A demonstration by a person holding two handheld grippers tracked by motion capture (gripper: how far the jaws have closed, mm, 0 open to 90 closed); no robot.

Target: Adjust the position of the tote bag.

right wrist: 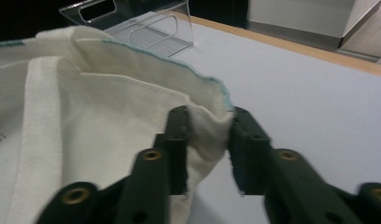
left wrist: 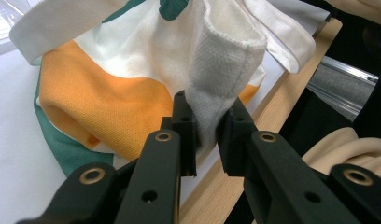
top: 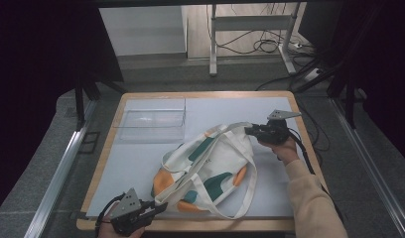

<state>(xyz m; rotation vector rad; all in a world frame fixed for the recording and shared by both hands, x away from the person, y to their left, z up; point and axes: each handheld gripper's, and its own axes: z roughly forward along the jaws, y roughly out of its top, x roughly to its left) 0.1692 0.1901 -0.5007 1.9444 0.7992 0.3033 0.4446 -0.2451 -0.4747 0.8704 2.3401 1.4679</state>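
The left gripper (left wrist: 207,128) pinches the cream, orange and green canvas tote bag's (top: 205,171) woven corner; the right gripper (right wrist: 207,133) clamps its hemmed rim near the table's (top: 141,163) right edge

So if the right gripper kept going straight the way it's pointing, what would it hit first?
The right gripper already has the tote bag rim between its jaws, so it would push into that cloth first. Farther along that line stands the clear plastic box, though depth is hard to judge.
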